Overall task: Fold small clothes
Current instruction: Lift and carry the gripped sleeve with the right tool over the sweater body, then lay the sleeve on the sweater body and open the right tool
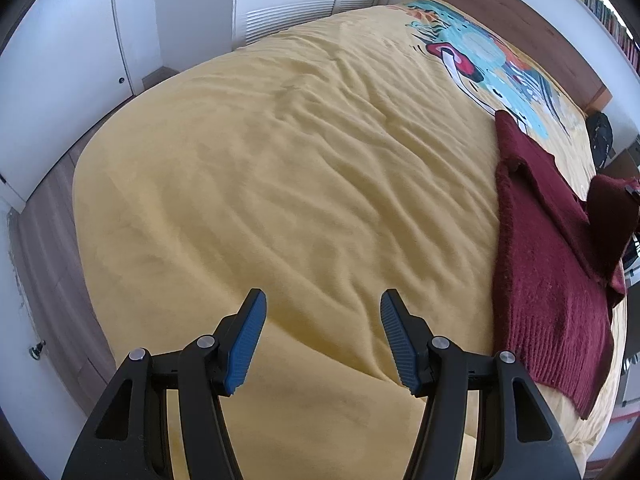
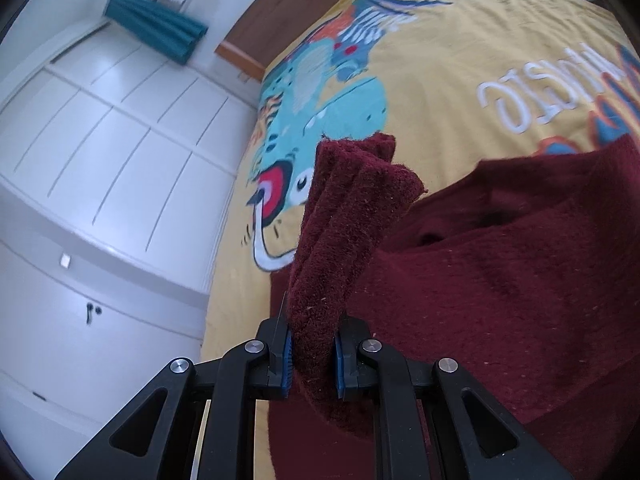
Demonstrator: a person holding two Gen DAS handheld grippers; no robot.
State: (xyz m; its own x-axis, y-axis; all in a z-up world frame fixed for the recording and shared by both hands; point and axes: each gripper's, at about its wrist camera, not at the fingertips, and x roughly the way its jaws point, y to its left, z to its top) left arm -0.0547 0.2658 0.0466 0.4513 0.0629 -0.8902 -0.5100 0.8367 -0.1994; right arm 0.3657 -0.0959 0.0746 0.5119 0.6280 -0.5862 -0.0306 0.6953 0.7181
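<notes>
One sweater (image 2: 500, 280) sleeve pinched in right gripper (image 2: 313, 354).

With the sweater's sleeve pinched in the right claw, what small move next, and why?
Probably carry the sleeve across the sweater body and lay it flat: the right claw holds it raised, while the open left claw hovers over bare bedspread.

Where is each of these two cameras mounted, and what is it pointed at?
Left wrist: sits on the left gripper, looking down across the yellow bedspread; its open blue-padded fingers show, holding nothing.
Right wrist: sits on the right gripper, facing the headboard end; its fingers pinch a fold of the sweater.
Shared: bedspread, its cartoon print, the sweater, white cupboards.
</notes>
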